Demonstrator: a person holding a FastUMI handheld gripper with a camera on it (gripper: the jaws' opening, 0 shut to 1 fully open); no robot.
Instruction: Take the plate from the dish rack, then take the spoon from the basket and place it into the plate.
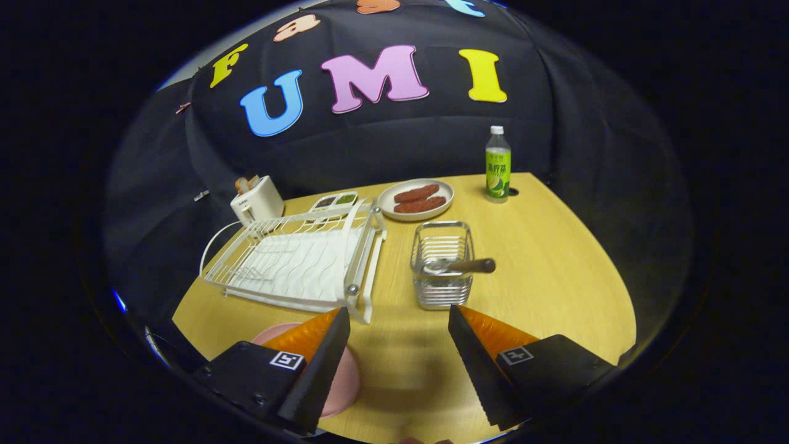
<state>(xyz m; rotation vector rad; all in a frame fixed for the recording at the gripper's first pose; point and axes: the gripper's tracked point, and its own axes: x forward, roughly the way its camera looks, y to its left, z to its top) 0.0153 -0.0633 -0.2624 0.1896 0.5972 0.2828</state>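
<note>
Fingers (pixel 399 345) open, empty. Spoon (pixel 461 266) lies across the basket (pixel 442 271) rim; a careless pinch tips it off, missing the plate (pixel 345 382).

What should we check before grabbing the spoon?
1. Plate out of the rack: ok. The pink plate lies on the table, partly under the left finger; the rack holds no plate.
2. Spoon in reach: ok. The spoon lies across the basket, its wooden handle sticking out over the right rim, just ahead of the fingers.
3. Tool ready: ok. The tool is open and holds nothing.
4. Path to the spoon: ok. Only bare table lies between the fingers and the basket.
5. Tool lined up: not ok. The basket sits nearer the right finger, not midway.
6. Basket will stay put when the spoon is lifted: cannot tell.
</note>
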